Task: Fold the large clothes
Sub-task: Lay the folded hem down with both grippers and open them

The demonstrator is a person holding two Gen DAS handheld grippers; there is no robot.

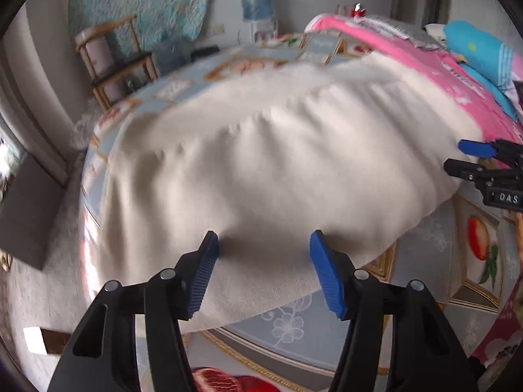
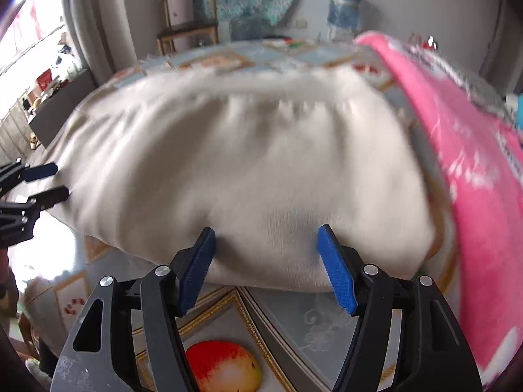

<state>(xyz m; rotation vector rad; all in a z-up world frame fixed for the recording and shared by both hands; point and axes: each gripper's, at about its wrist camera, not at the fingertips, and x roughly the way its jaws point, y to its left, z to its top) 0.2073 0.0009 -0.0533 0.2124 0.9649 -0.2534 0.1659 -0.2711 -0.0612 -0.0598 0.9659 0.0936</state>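
Main risk from here — both grippers sit at the near hem with fingers spread wide and nothing pinched, so closing too shallow would likely catch only the top layer, and the soft cloth would slip out or drag into a crooked fold. The cream garment [image 1: 278,163] lies spread across the bed [image 1: 421,238], already looking doubled over, with a gathered, ribbed band of small wrinkles running left to right across its middle. Left gripper [image 1: 264,268] hovers at the near left edge, right gripper [image 2: 266,263] at the near right edge; whether the blue ribbed pads touch the fabric cannot be told. The fabric looks thick, matte, knit-like — limp, apt to bunch. The bed cover is smooth and printed with fruit and gold-framed panels, probably slippery. A fuzzy pink blanket [image 2: 470,163] lies just right of the garment and could snag a swung edge.
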